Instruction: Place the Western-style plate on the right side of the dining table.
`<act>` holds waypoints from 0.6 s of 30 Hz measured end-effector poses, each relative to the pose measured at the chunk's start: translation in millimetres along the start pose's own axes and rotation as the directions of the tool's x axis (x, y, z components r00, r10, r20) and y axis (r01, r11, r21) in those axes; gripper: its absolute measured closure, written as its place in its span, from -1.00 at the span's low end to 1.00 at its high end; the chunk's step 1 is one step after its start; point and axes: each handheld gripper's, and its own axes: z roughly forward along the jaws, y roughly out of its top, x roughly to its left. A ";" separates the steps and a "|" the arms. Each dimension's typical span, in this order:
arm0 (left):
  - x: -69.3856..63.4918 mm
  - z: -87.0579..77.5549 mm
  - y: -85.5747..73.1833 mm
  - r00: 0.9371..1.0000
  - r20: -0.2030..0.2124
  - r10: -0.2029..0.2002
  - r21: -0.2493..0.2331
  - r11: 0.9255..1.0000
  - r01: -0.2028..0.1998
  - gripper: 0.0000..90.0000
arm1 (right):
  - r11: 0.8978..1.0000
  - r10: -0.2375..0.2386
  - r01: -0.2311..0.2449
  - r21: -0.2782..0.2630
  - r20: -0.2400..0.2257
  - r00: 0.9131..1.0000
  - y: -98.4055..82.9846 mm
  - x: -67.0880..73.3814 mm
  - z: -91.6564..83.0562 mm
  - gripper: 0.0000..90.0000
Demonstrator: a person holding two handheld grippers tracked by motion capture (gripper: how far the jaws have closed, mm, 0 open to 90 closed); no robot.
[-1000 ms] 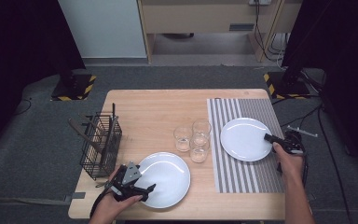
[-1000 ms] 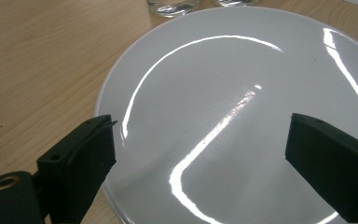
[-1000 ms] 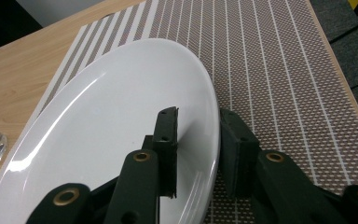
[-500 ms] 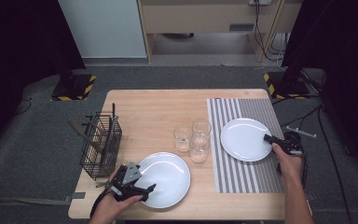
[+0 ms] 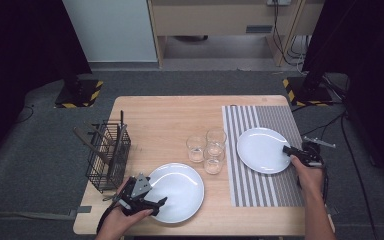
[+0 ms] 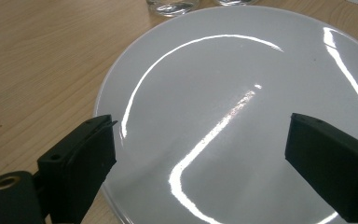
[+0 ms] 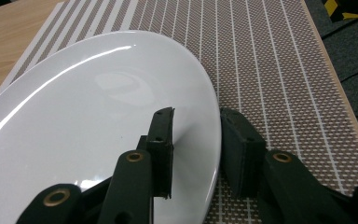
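Two white plates lie on the wooden table. The near-left plate has my left gripper at its near-left edge, jaws wide open above the plate and nothing gripped. The right plate rests on a striped placemat. My right gripper straddles its right rim, one jaw over the plate and one outside. Its jaws have just been opening a little, and a small gap shows beside the rim.
Three clear glasses stand together between the plates. A black wire basket holding utensils sits at the table's left edge. Bare wood lies at the back of the table.
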 end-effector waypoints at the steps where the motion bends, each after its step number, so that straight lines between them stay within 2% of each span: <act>1: -0.1 0.1 0.0 1.000 0.000 0.001 0.000 1.000 -0.001 -0.83 | 1.000 -0.002 0.002 0.001 0.000 1.000 0.3 0.0 0.0 0.47; 18: 0.0 -0.8 -0.1 1.000 0.000 -0.003 -0.002 1.000 0.003 -0.83 | 1.000 0.006 -0.006 0.001 0.001 1.000 2.0 0.7 0.5 0.46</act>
